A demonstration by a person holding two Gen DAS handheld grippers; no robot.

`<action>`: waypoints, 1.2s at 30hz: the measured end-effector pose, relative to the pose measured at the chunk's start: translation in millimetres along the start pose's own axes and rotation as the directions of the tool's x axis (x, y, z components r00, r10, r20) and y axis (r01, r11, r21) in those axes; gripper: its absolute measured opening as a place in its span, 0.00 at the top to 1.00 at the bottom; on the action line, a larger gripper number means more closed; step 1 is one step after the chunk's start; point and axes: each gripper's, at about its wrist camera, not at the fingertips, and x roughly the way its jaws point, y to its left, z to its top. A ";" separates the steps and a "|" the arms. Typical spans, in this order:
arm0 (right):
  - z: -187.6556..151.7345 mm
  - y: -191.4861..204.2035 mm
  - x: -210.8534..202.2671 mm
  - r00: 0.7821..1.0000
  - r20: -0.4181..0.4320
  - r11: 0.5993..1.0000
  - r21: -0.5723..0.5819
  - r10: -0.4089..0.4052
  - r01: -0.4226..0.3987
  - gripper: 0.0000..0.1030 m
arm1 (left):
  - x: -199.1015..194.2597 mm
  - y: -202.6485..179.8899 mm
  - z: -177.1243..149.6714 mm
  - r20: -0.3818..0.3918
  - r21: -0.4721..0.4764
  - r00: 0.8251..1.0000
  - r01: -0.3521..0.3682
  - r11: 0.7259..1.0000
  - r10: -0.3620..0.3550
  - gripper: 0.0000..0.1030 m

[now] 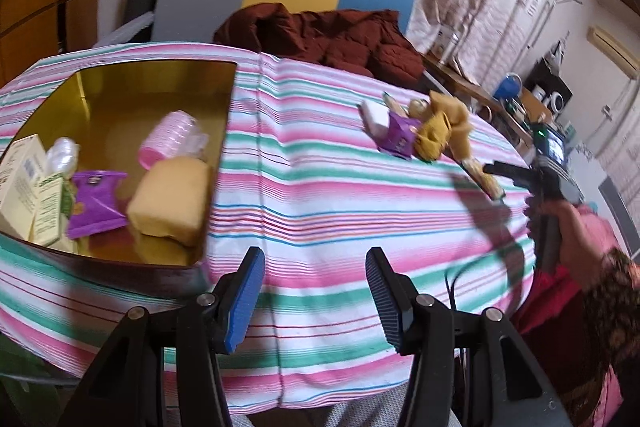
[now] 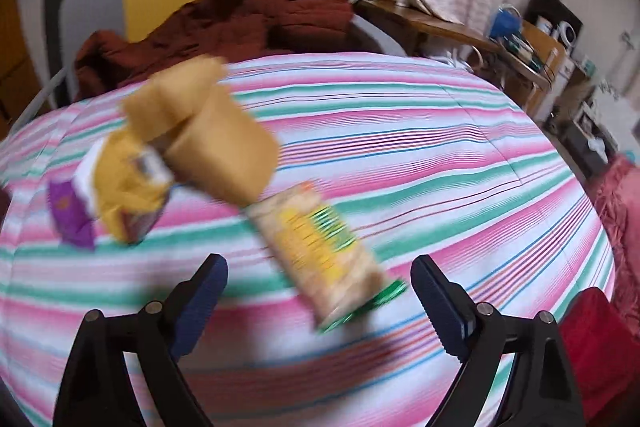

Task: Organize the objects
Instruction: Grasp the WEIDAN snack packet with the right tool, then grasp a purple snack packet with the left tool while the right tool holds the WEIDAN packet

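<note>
A striped cloth [image 1: 340, 195] in pink, green and white covers the tabletop. At its left side in the left wrist view sits a gold tin [image 1: 120, 95] with its inside showing. In the tin lie a yellow sponge [image 1: 170, 201], a purple packet [image 1: 94, 205], a pink ribbed roll [image 1: 168, 139], a clear plastic piece [image 1: 62, 155] and pale cartons [image 1: 28, 187] against the left wall.

The left gripper [image 1: 316, 297] hangs over bare cloth just right of the tin; its jaws stand partly spread with nothing between them.

Farther across the cloth a small heap is left outside the tin: a tan cloth [image 2: 216, 135], a mustard-yellow pouch [image 2: 128, 187], a second purple packet [image 2: 70, 215] and a white box [image 1: 376, 115]. Just beside the heap lies a cracker sleeve [image 2: 320, 255] with yellow and green print, tilted across the stripes.

The right gripper [image 2: 318, 303] hovers low over the cracker sleeve, jaws spread wide, the sleeve's green end lying between them in the view without either pad touching it. In the left wrist view a hand [image 1: 576, 231] holds that gripper at the far right edge of the cloth. The right wrist view is blurred.

Behind the tabletop lies a crumpled dark red jacket [image 1: 328, 35].
</note>
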 end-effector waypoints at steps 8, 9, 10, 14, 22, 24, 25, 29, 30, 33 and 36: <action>7.2 -4.5 35.2 0.990 -0.067 0.991 0.046 0.127 -0.124 0.13 | 13.5 -14.9 1.4 -0.044 0.036 0.999 -0.002 0.999 0.004 0.48; 6.5 -0.3 36.5 0.988 -0.073 0.991 0.019 0.134 -0.133 0.21 | 16.7 -16.8 2.3 -0.052 0.038 0.999 -0.002 0.999 0.004 0.48; 5.6 2.9 37.0 0.990 -0.076 0.993 -0.004 0.121 -0.122 0.32 | 19.4 -18.4 3.6 -0.056 0.038 0.998 0.000 0.999 0.002 0.48; -6.3 17.6 26.5 0.993 -0.028 0.994 -0.012 0.111 -0.111 0.42 | 31.9 -27.1 11.0 -0.058 0.050 0.998 -0.010 0.999 0.013 0.48; -34.6 43.7 4.6 0.996 0.054 0.996 0.048 0.074 -0.077 0.52 | 70.5 -55.0 43.6 -0.056 0.111 0.998 -0.032 0.993 0.038 0.48; -43.2 49.5 0.4 0.995 0.070 0.996 0.052 0.064 -0.068 0.52 | 84.6 -61.0 52.7 -0.074 0.112 0.997 -0.018 0.994 0.027 0.48; -46.0 50.2 -1.2 0.995 0.077 0.996 0.058 0.063 -0.068 0.52 | 93.5 -65.8 58.1 -0.082 0.117 0.996 -0.015 0.993 0.024 0.48; -53.5 46.6 0.0 0.992 0.105 0.992 0.093 0.074 -0.084 0.52 | 126.8 -84.4 75.2 -0.113 0.130 0.994 0.019 0.991 -0.004 0.45; -55.3 48.1 -1.2 0.991 0.109 0.992 0.093 0.073 -0.084 0.52 | 139.4 -90.7 81.7 -0.126 0.131 0.992 0.034 0.991 -0.017 0.44; -54.6 49.7 0.4 0.991 0.114 0.993 0.089 0.065 -0.075 0.52 | 162.1 -100.2 93.8 -0.134 0.122 0.991 0.024 0.992 -0.007 0.44; -54.8 51.5 0.8 0.991 0.120 0.994 0.083 0.055 -0.065 0.52 | 182.5 -109.7 108.0 -0.123 0.115 0.992 0.006 0.993 0.008 0.43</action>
